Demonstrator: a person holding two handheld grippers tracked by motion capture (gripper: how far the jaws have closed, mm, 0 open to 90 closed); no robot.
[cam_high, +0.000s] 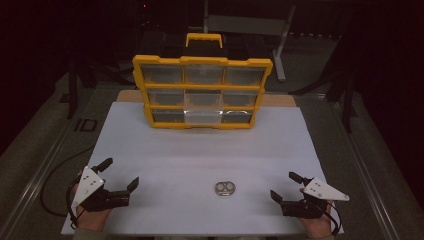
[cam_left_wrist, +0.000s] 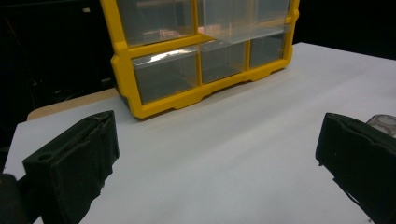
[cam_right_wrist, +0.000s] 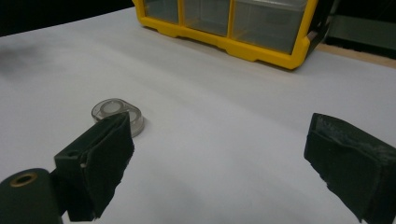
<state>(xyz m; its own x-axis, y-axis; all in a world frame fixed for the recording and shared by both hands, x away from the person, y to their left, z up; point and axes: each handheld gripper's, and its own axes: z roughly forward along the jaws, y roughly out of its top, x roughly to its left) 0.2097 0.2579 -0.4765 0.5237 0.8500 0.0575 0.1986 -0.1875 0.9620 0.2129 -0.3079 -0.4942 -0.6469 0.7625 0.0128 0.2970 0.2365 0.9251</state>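
Case (cam_high: 226, 188), small, clear, oval, lies flat on white sheet (cam_high: 200, 150).

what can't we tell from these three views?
- Small clear case: contents too small in the high view; left jaw covers part of it in the right gripper view.
- Yellow drawer cabinet: drawer contents blurred by dim light and glare; its top is cut off in both gripper views.
- Background: too dark.
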